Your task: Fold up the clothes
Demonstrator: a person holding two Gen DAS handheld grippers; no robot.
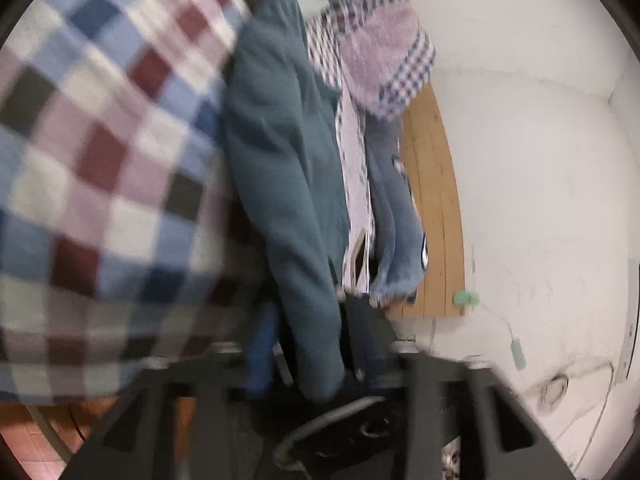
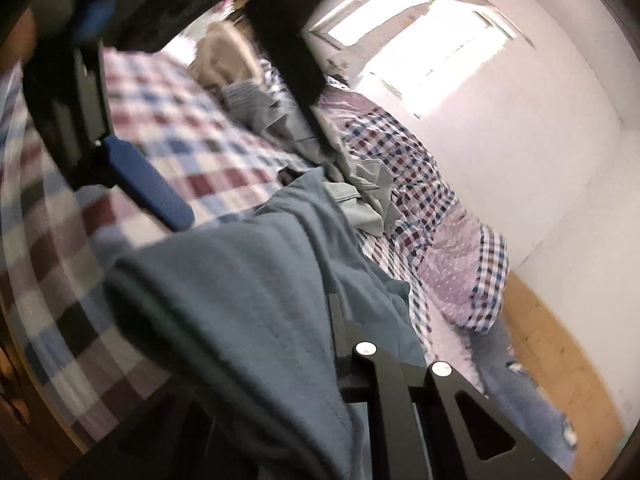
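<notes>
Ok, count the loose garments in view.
4 visible: teal top nearest the right camera, grey garment crumpled mid-bed, tan garment at the far end, denim piece along the wall-side edge. Others may be hidden.

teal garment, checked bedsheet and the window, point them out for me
teal garment [image 2: 248,300]: right wrist view, on its broad middle fold.
checked bedsheet [image 1: 100,160]: left wrist view, on a bare stretch left of the garment.
window [image 2: 424,52]: right wrist view, on the bright pane.
</notes>
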